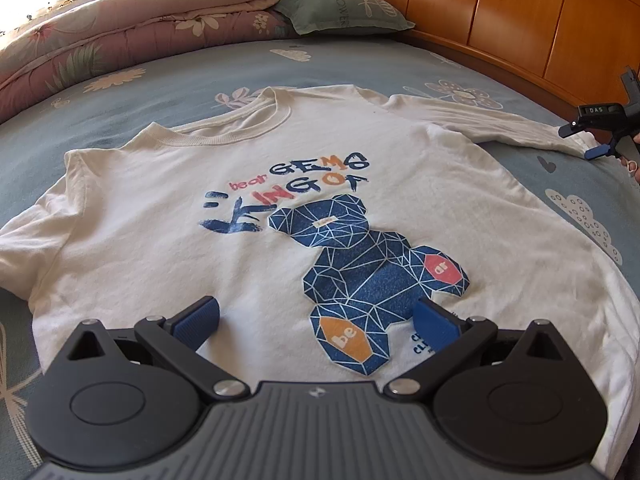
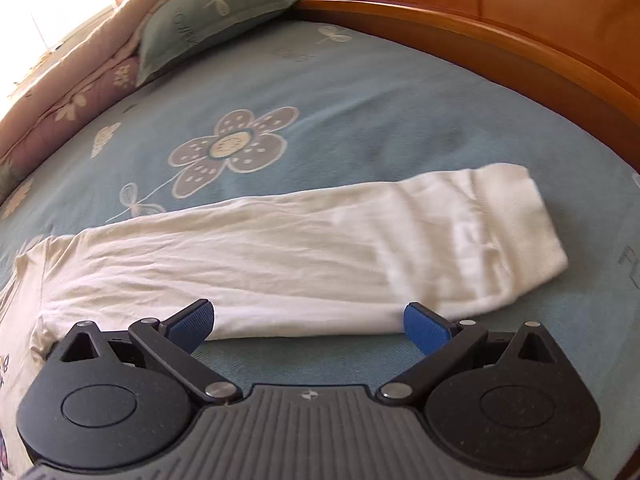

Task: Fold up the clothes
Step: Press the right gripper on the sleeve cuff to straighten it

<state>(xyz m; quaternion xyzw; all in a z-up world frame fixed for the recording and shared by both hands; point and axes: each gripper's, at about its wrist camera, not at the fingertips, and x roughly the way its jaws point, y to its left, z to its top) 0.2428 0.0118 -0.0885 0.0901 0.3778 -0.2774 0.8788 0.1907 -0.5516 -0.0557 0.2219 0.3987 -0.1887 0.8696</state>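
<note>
The shirt [image 1: 248,200] lies flat on the bed [image 1: 168,76], sleeve [image 2: 280,252] stretched toward the headboard [image 2: 500,40]. Both grippers, left [image 1: 316,318] and right [image 2: 308,320], hover wide-jawed, empty; bare sheet all round.

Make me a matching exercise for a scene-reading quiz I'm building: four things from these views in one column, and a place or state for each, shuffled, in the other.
Things:
1. white shirt
2. green pillow
3. long sleeve
4. left tool

Places or states:
A. stretched out sideways over the blue sheet
B. open above the bear print
C. spread flat, print side up
D. by the wooden headboard, against the rolled quilt

Pairs: 1-C, 2-D, 3-A, 4-B
</note>
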